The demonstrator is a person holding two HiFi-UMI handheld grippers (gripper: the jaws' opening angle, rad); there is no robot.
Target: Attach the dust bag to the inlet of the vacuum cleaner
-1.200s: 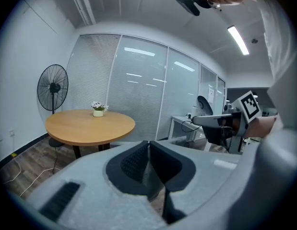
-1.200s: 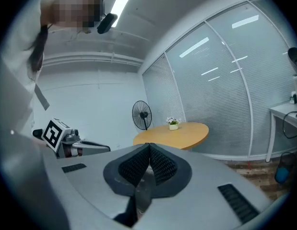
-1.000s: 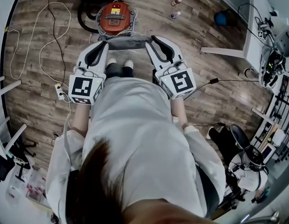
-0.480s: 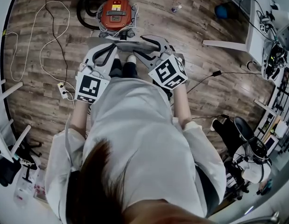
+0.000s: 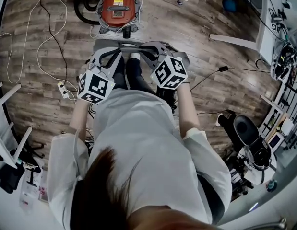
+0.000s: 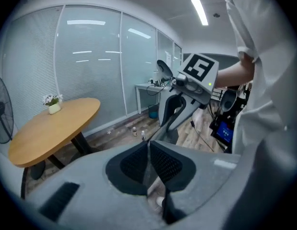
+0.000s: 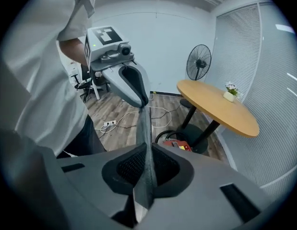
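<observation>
- Carrying the dust bag (image 5: pixel 125 44) to the vacuum cleaner (image 5: pixel 118 7) is the step in hand, I'd judge. The person is standing over the machine and stretching the grey bag between both tools. It is hanging just below the red canister at the top centre of the head view and does not look to be touching it.
- The left gripper (image 6: pixel 148 150) is pinching one edge of the bag, its pads nearly meeting on the thin cloth.
- The right gripper (image 7: pixel 147 163) is clamping the other end. Its jaws have just been closing, with the grey fabric lying between them and running taut across to the other tool.
- Next, I reckon, the bag's opening is going to need lining up with the inlet and pressing on. I am not making out the inlet from here, so both tools are probably going to have to drop and tilt together without letting the cloth slip.
- The wooden floor (image 5: pixel 206 37) is carrying a power strip (image 5: pixel 62 87) at the left of the head view.
- A round table (image 7: pixel 218 107), a standing fan (image 7: pixel 198 61) and glass walls with blinds (image 6: pixel 90 66) are framing the room.
</observation>
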